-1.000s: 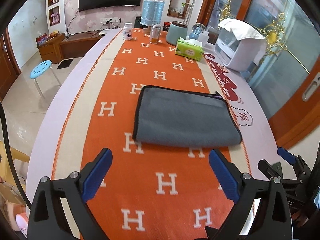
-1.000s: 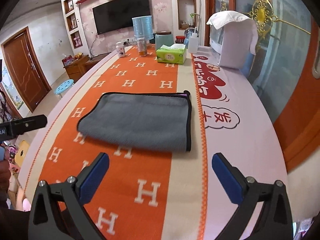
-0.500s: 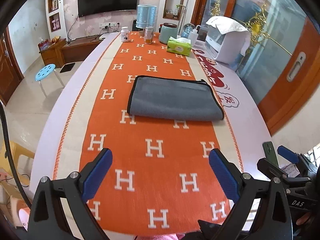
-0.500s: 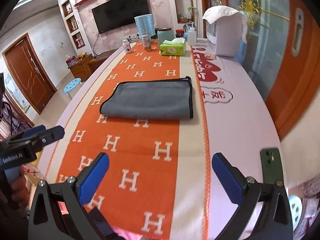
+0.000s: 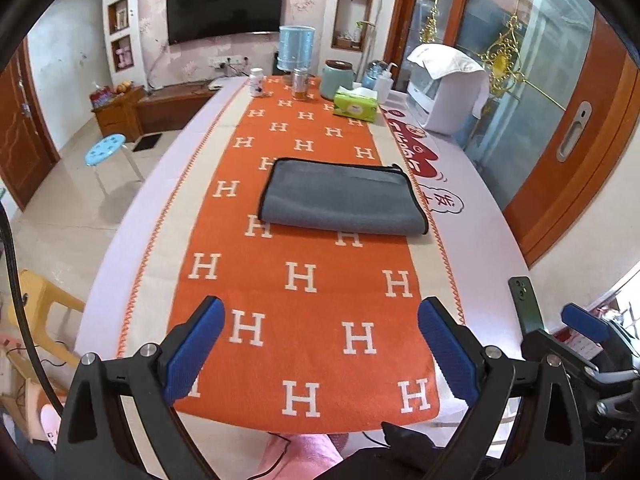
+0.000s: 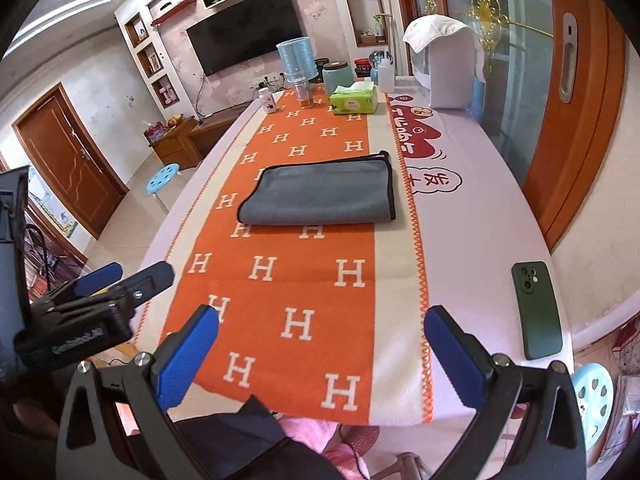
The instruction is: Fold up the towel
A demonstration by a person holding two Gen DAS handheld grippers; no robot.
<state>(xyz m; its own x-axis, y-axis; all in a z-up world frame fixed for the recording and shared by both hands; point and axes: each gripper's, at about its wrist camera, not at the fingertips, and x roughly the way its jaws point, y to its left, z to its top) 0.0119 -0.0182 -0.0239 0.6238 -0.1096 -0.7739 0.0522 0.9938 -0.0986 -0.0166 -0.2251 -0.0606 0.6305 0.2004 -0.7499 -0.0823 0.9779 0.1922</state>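
Note:
A grey towel (image 5: 340, 198) with black edging lies folded flat on the orange H-patterned runner (image 5: 300, 280), mid-table; it also shows in the right wrist view (image 6: 320, 194). My left gripper (image 5: 320, 344) is open and empty, held over the table's near edge, far short of the towel. My right gripper (image 6: 320, 354) is open and empty, also over the near edge. The left gripper shows at the left of the right wrist view (image 6: 100, 292).
A green phone (image 6: 538, 310) lies near the table's front right corner. At the far end stand a tissue box (image 5: 356, 106), jars, a bottle and a white appliance (image 5: 448, 92). A blue stool (image 5: 106, 150) stands on the floor to the left.
Both grippers have pulled back and up from the towel toward the table's near edge. The towel now looks smaller and farther off. The phone has come into view.

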